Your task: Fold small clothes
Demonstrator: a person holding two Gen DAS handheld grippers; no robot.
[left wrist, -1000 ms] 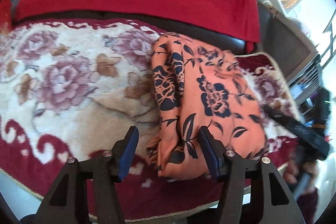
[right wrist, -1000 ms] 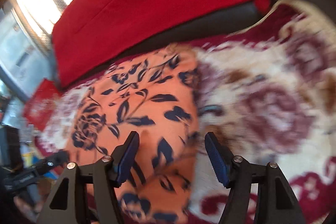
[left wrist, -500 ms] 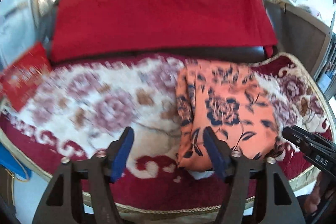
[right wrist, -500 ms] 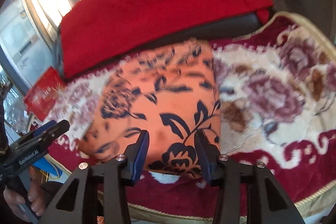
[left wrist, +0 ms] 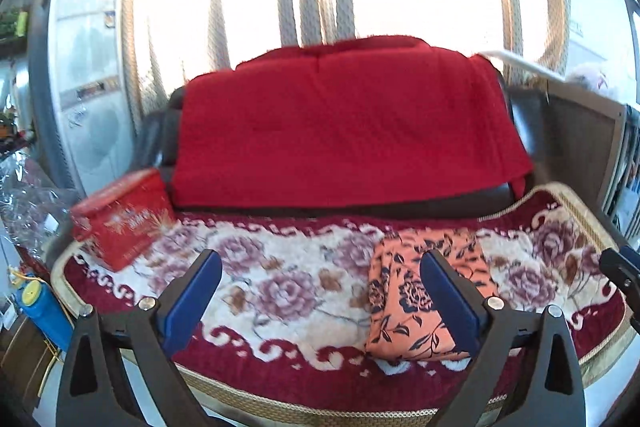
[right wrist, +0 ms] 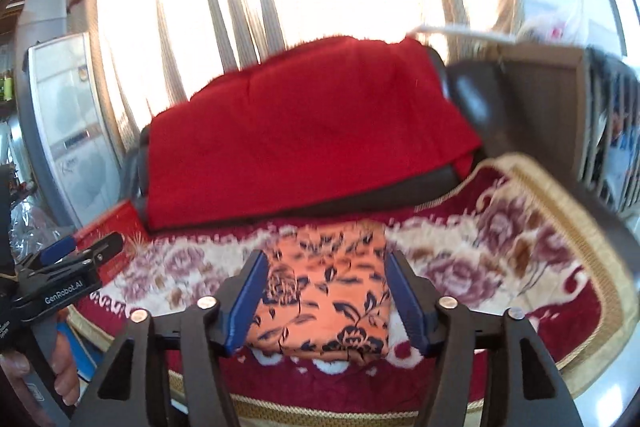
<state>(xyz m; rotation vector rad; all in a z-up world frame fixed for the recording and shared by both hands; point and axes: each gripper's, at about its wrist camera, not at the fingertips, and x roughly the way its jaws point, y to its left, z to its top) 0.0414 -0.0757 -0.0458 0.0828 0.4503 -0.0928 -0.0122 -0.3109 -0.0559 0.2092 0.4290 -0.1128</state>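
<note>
- Our left hand-held gripper [left wrist: 320, 301] is spread wide and holds nothing, low in the left wrist frame.
- Our right hand-held gripper [right wrist: 326, 297] is also parted and empty, at the bottom centre of the right wrist frame.
- The folded cloth [right wrist: 328, 295], orange with dark flowers, lies flat on the floral rug [left wrist: 288, 279], lower right in the left view.
- A red box [left wrist: 120, 215] sits on the rug's left end.
- A red blanket [left wrist: 344, 131] covers the sofa back, mid-frame.
</note>
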